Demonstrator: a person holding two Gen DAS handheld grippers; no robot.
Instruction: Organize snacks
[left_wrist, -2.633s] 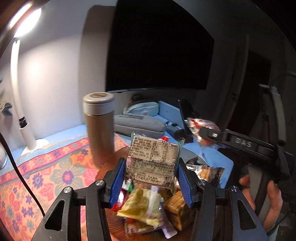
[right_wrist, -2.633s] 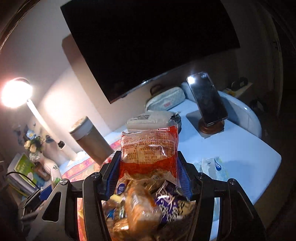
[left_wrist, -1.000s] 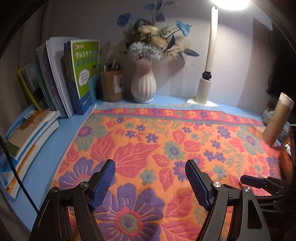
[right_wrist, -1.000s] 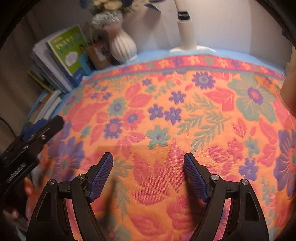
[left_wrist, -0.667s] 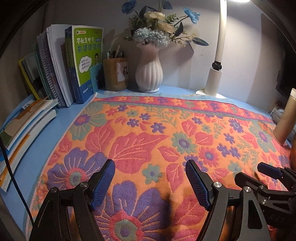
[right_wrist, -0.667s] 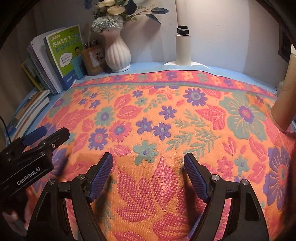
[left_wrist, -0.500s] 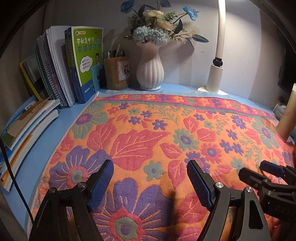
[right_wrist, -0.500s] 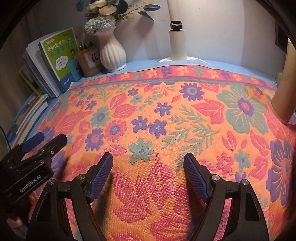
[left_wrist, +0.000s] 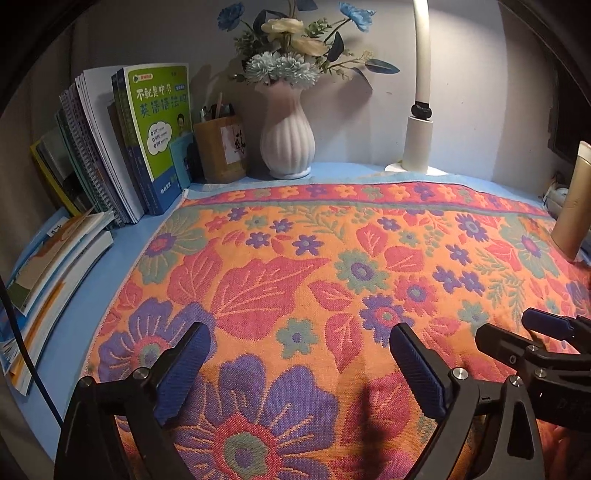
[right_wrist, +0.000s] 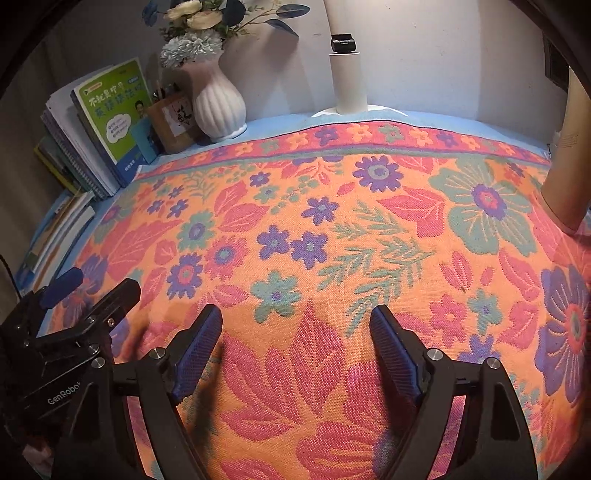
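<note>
Snacks are nowhere in either of my views right now, so I cannot say where they are lying. I am hovering both grippers low over the floral cloth (left_wrist: 280, 266) spread on the desk (left_wrist: 110, 266). My left gripper (left_wrist: 297, 363) is holding its fingers wide apart with nothing between them, and my right gripper (right_wrist: 295, 341) is doing the same, empty over a pink leaf in the pattern.

What I am worrying about is clutter around the cloth's edges. At the right, the tan bottle (right_wrist: 569, 155) is standing upright on the cloth, tall and narrow, and I judge it would tip easily if my right gripper swings outward without looking. Along the back, the white ribbed vase (left_wrist: 286, 142) of flowers, the brown pen holder (left_wrist: 219, 149) and the lamp post (right_wrist: 349, 83) are standing close together, so a reach too far forward could knock them. The upright books (left_wrist: 147, 140) at the left look loosely leaned, and the stacked books (left_wrist: 55, 266) are sitting near the desk's edge.

My two grippers are also working very near each other; in the right view the left one (right_wrist: 85, 295) is just beside my own fingers, so turning both together is risking a clash. The cloth itself could bunch if I am dragging fingertips across it.
</note>
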